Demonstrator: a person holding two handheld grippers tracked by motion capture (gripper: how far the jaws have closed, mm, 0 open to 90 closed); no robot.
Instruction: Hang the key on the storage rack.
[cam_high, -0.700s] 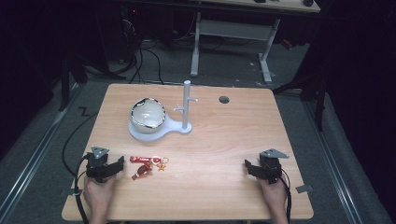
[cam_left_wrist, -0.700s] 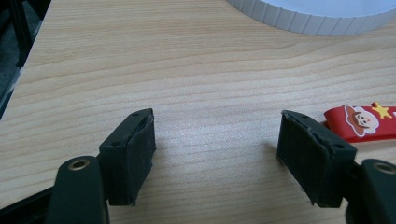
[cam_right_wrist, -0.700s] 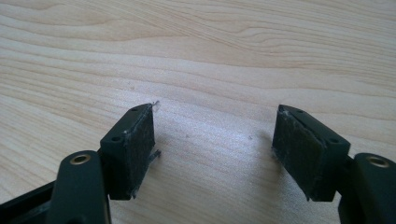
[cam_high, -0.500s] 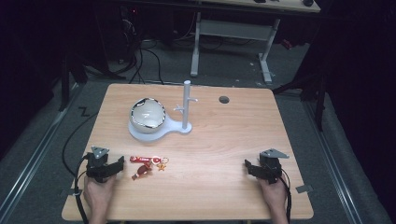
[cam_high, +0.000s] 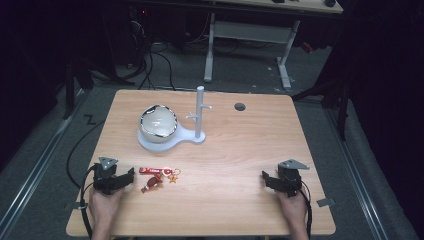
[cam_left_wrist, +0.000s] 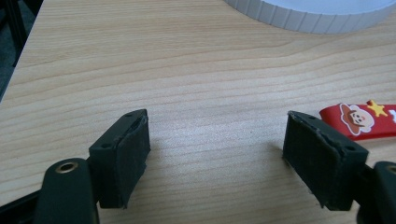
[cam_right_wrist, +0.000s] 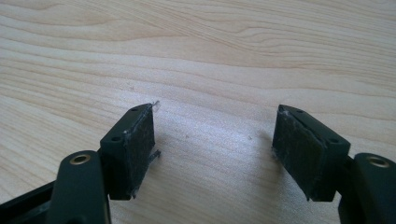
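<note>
A red keychain strap (cam_high: 151, 171) with small charms (cam_high: 173, 176) lies on the wooden table (cam_high: 240, 150), just right of my left gripper (cam_high: 131, 176). That gripper rests low at the near left, open, with bare wood between its pads (cam_left_wrist: 128, 154); the red strap with a cartoon figure (cam_left_wrist: 359, 121) lies beyond its right jaw. My right gripper (cam_high: 264, 177) sits at the near right, open over bare wood (cam_right_wrist: 215, 135). A white stand (cam_high: 200, 112) with a post and short pegs rises from a white base that carries a shiny bowl (cam_high: 158, 121).
The ribbed white rim of the base (cam_left_wrist: 308, 16) lies ahead of the left gripper. A round cable hole (cam_high: 240, 106) is near the table's far edge. Cables run on the floor at the left, and another table's legs (cam_high: 285, 55) stand behind.
</note>
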